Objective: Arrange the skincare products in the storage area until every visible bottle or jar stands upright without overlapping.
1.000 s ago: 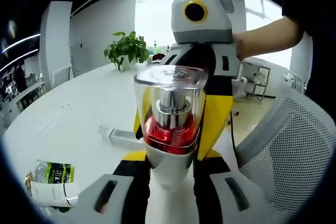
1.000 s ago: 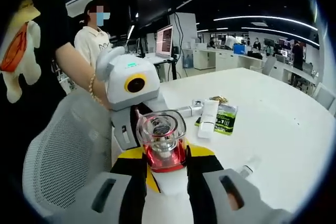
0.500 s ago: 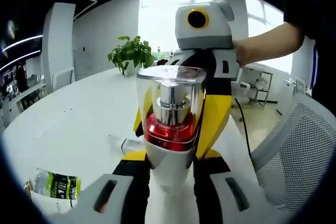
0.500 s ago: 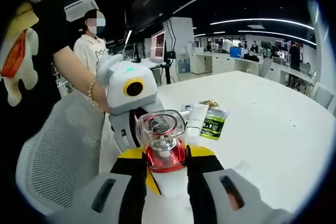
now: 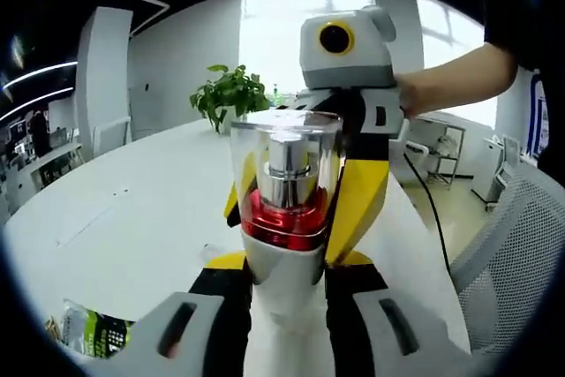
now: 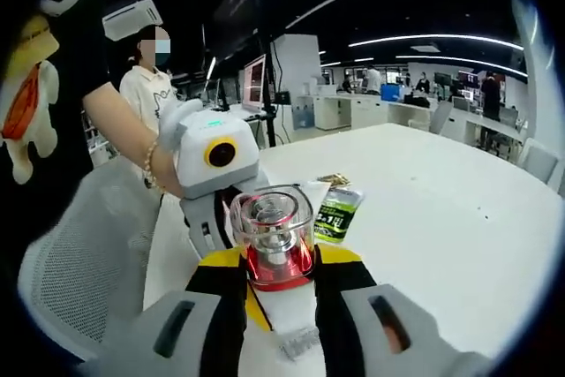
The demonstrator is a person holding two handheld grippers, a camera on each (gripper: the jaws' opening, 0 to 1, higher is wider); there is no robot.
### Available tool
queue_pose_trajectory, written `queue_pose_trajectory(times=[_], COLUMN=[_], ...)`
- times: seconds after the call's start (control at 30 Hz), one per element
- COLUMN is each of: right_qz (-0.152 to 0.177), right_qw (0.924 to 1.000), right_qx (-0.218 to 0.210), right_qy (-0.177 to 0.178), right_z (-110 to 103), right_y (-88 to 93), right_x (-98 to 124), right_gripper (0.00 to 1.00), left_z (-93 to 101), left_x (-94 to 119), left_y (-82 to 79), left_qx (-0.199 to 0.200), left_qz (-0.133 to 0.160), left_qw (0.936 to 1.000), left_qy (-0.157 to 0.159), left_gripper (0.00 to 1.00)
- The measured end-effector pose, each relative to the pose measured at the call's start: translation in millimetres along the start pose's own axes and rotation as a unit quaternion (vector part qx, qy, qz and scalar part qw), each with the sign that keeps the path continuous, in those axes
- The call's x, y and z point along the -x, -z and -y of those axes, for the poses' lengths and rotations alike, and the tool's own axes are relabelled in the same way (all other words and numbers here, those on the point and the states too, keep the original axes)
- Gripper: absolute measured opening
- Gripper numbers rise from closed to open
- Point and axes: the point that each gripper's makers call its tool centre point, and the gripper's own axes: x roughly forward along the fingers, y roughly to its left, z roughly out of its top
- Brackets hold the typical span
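Above the white table (image 5: 132,218), both grippers clamp the same bottle (image 5: 284,209) from opposite sides. Bottle: clear faceted cap, silver pump collar, red body, white base below. It's upright and lifted off the table, held between the two sets of jaws.

Left gripper (image 5: 284,306): jaws closed narrow on the white lower part of the bottle. The right gripper (image 5: 349,130) faces it from behind the bottle, its yellow jaw tips flanking the red section, a hand (image 5: 415,90) on its grey body.

Right gripper view: same bottle (image 6: 274,240) sits between its jaws (image 6: 275,306), also pinched tight. Left gripper (image 6: 212,174) comes in from the left, held by a hand with a bracelet at the wrist.

On the table beyond: a green-and-black sachet (image 6: 338,211) with a white tube just beside it, lying flat. In the left gripper view the sachet (image 5: 93,333) is at lower left.

Potted plant (image 5: 231,94) at the far table edge. Mesh chair (image 6: 79,253) beside the table. Person in a white shirt (image 6: 146,86) standing in the background.
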Motion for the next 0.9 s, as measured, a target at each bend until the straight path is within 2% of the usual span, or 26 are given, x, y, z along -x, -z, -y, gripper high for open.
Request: queue_pose_trajectory(times=[0.3, 0.63, 0.7, 0.77, 0.83, 0.9], right_qz=[0.005, 0.002, -0.001, -0.004, -0.003, 0.004], right_qw=[1.0, 1.0, 0.9999, 0.9997, 0.9994, 0.9987], right_qx=[0.001, -0.002, -0.004, -0.015, -0.023, -0.038], right_qy=[0.001, 0.006, 0.012, 0.018, 0.025, 0.033], right_z=[13.8, 18.8, 18.9, 18.7, 17.5, 17.7], right_y=[-1.8, -1.3, -1.3, 0.1, 1.2, -0.2], right_x=[-1.1, -2.8, -3.5, -5.2, -7.4, -8.4], right_gripper=[0.29, 0.29, 0.3, 0.31, 0.37, 0.44], left_z=[-12.9, -14.3, -16.4, -18.7, -13.5, -12.2], left_x=[-7.8, -7.6, -6.7, -6.1, -6.9, -5.7], left_y=[-2.8, -2.9, 1.7, 17.1, 17.7, 17.5], left_qx=[0.003, 0.014, 0.023, 0.01, 0.029, 0.03], left_qz=[0.005, 0.002, -0.01, -0.045, -0.049, -0.051], left_qw=[1.0, 0.9998, 0.9994, 0.9984, 0.998, 0.9978], left_qy=[-0.006, -0.015, -0.025, -0.033, -0.029, -0.029], left_gripper=[0.28, 0.3, 0.32, 0.32, 0.32, 0.31])
